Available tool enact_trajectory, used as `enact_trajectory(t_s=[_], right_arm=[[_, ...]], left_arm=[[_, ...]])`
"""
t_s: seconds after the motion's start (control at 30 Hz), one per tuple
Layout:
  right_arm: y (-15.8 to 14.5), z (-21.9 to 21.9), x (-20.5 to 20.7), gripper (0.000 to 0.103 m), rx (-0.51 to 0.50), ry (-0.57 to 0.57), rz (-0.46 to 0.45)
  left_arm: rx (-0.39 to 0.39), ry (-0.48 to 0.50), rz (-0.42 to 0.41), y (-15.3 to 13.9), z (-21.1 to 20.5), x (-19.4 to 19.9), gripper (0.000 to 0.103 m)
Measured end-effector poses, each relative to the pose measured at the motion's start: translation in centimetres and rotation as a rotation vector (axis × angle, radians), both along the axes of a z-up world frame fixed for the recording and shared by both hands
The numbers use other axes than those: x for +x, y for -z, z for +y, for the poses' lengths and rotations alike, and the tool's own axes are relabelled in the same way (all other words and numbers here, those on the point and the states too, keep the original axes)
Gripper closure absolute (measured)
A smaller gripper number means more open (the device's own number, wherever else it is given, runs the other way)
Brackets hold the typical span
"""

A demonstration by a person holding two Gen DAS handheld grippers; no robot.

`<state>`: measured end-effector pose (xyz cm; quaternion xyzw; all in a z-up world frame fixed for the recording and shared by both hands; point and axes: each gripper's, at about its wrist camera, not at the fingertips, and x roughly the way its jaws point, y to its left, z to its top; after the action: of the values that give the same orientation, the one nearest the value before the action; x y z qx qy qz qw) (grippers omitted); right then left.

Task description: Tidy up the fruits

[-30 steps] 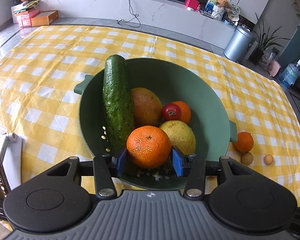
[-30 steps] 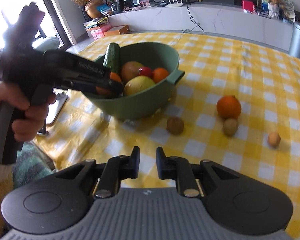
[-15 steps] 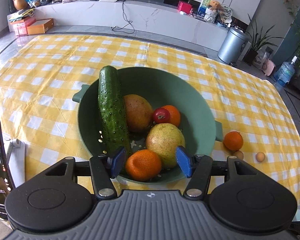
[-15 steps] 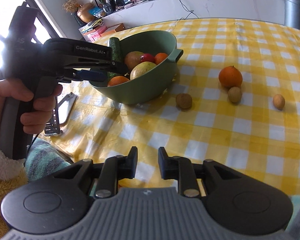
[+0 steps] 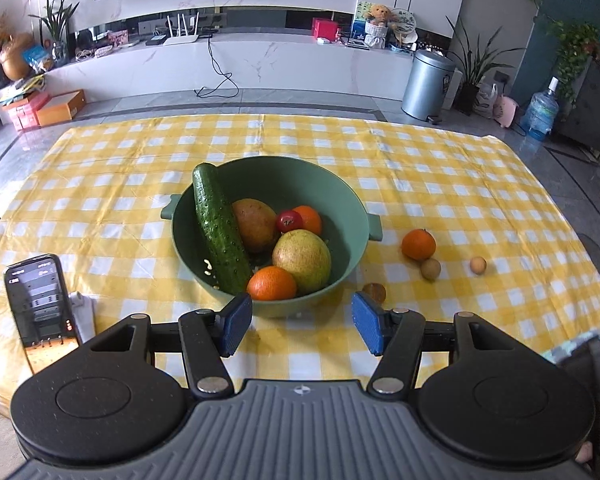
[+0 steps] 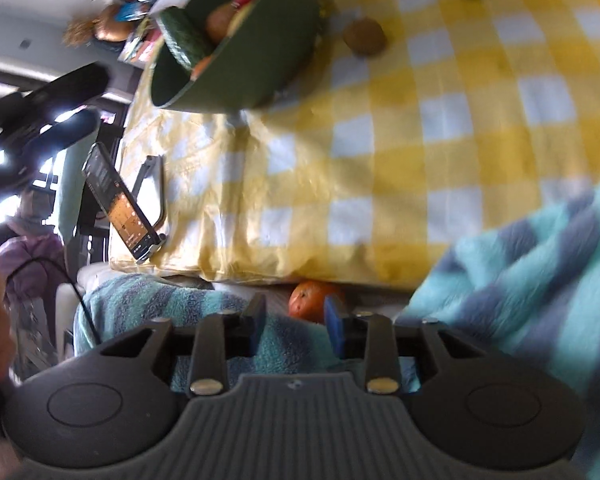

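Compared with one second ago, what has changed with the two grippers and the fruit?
The left gripper let go of the orange, which now lies in the bowl, and drew back with jaws wide open. The right gripper opened, swung down below the table edge, toward another orange there. The fruit on the cloth stayed put.

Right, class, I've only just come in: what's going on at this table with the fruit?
A person is sorting fruit into a green bowl with a hand-held tool in each hand. The left tool is open and empty, short of the bowl, which holds a cucumber, mango, pear, tomato and oranges. An orange and three small fruits lie loose on the checked cloth. The right tool, open, points below the table edge towards another orange.
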<state>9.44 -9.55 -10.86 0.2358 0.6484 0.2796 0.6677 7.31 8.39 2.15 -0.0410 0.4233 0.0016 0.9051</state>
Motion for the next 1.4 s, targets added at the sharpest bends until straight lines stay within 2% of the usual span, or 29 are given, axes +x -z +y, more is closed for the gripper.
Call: enact_trajectory(t_s=[0.4,0.6,0.77,0.83,0.97,1.03,1.4], right_arm=[[2.2,3.4,0.2,0.063,-0.147,0.039,0.062],[2.5,4.7,-0.1,0.052,-0.205,0.003,0.044],[2.9,6.0,-0.3,0.052,-0.256,-0.035,0.02],[2.9,6.2,-0.3,0.055,-0.266,-0.039,0.014],[3.0,6.4,-0.3,0.058,-0.266,-0.049,-0.003],[2.9,6.3,-0.4,0.063,-0.252,-0.05,-0.007],[0.8,3.8,-1.3,0.065,-0.194,-0.026,-0.045]], left_arm=[[0.006,0.024,-0.021,-0.7,-0.6,-1.9,0.035],[0.005,0.022,-0.019,-0.7,-0.6,-2.0,0.035],[0.003,0.021,-0.022,-0.7,-0.6,-2.1,0.035],[0.003,0.02,-0.022,-0.6,-0.6,-2.1,0.035],[0.003,0.022,-0.02,-0.6,-0.7,-2.2,0.035],[0.006,0.027,-0.02,-0.6,-0.9,-2.4,0.035],[0.014,0.043,-0.031,-1.1,-2.1,-2.8,0.035]])
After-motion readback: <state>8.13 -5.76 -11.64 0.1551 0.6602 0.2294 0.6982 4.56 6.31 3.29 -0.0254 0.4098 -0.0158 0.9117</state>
